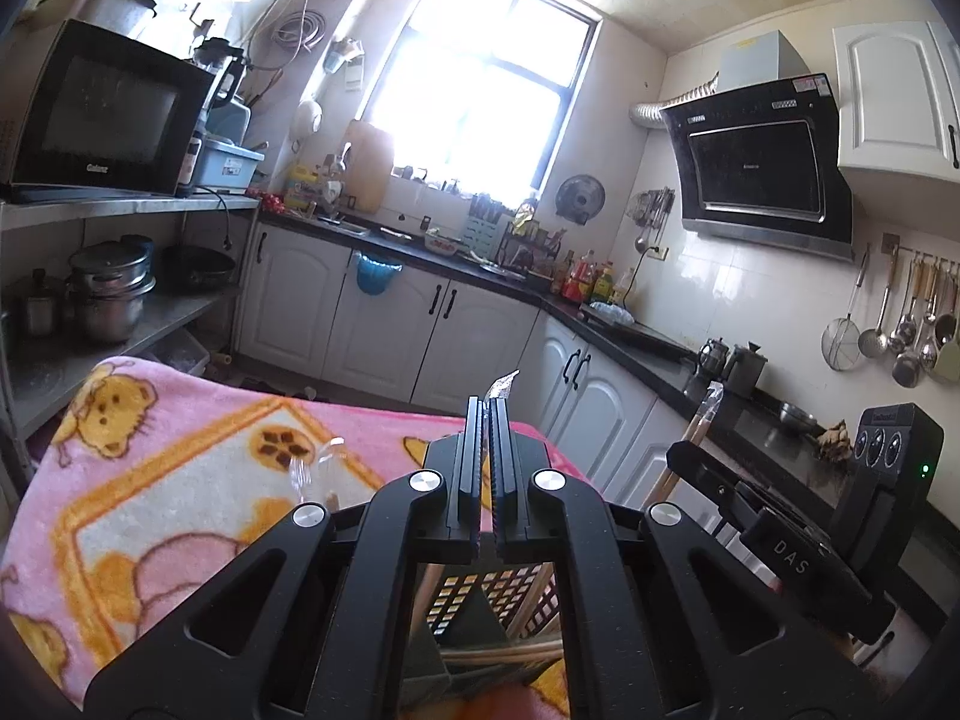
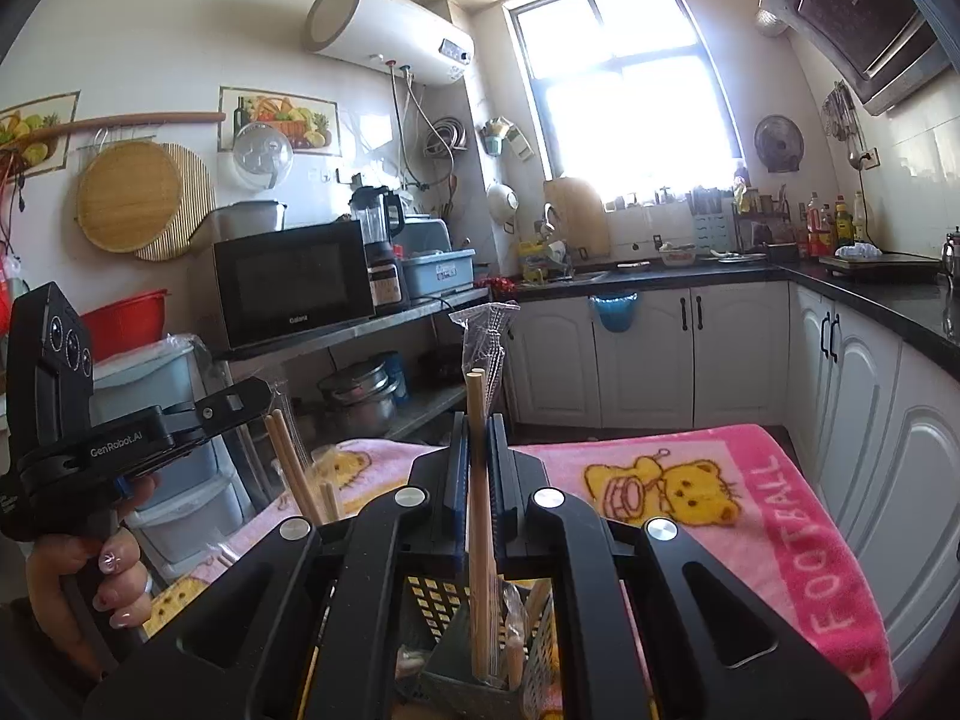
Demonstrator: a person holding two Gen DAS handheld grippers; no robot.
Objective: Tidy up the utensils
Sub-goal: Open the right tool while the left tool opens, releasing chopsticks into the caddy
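— Where were the wrapped chopsticks (image 2: 480, 480)?
— Upright between the right gripper (image 2: 478, 420) fingers, pinched tight, lower ends in the perforated holder (image 2: 444, 606).
— And the left gripper (image 1: 489, 414)?
— Clamped narrow on a plastic wrapper (image 1: 503, 385).

Both wrist views face the window (image 1: 480, 78) over the pink blanket (image 2: 750, 480).

Blown-out daylight from window (image 1: 480, 78), glare on walls, fisheye bending, dark vignetted corners
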